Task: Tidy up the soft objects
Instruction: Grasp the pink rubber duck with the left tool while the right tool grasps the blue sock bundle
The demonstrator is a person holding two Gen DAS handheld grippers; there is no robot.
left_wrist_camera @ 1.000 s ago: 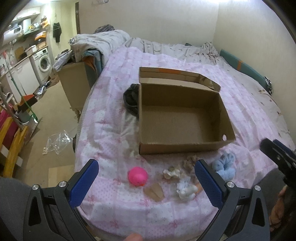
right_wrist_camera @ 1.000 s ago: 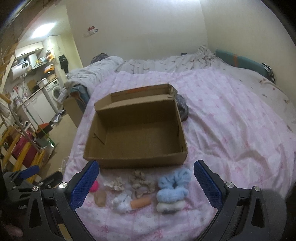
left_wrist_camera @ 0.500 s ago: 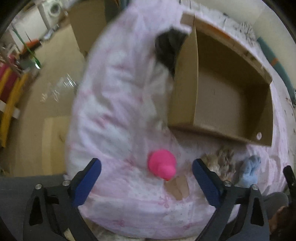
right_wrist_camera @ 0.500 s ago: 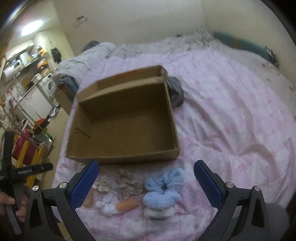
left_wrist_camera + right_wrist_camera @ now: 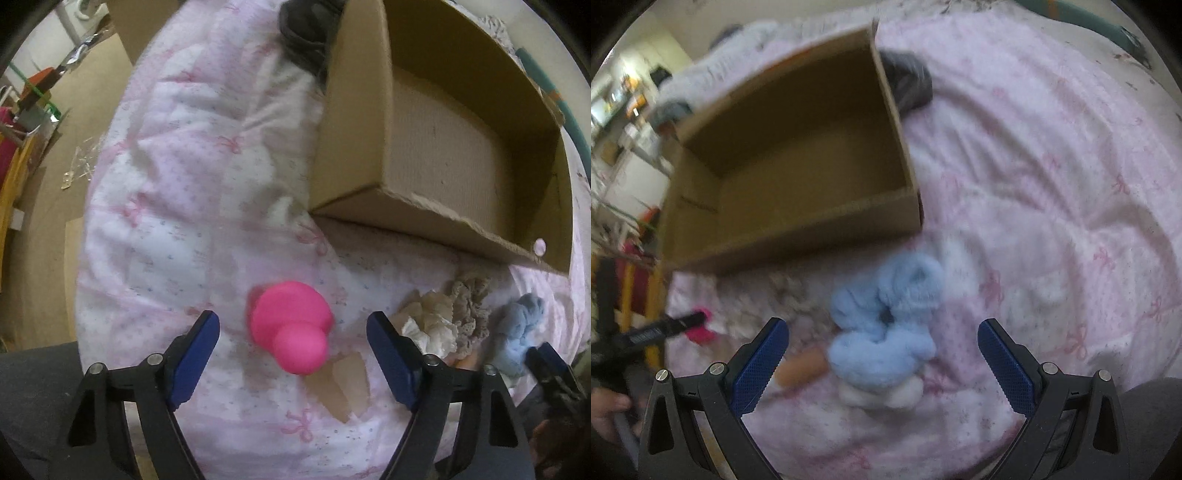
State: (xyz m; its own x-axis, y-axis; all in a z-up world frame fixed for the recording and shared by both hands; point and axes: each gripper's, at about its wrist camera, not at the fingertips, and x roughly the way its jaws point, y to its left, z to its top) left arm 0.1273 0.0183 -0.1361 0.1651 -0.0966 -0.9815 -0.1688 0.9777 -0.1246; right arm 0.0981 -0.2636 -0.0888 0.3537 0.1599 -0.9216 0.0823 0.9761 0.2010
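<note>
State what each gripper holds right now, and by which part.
Nothing is held. The left gripper has been closing around the pink toy without touching it; the right gripper hangs open over the blue scrunchies.

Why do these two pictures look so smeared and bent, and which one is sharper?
Left wrist view: sharper; bow print on the pink quilt reads clearly, though the round pink squishy toy is slightly smeared. Right wrist view: motion blur throughout; the fluffy blue scrunchies and open brown cardboard box have soft edges. Both views: the fisheye lens bends straight edges and darkens corners; lighting is dim and even, without glare.
</note>
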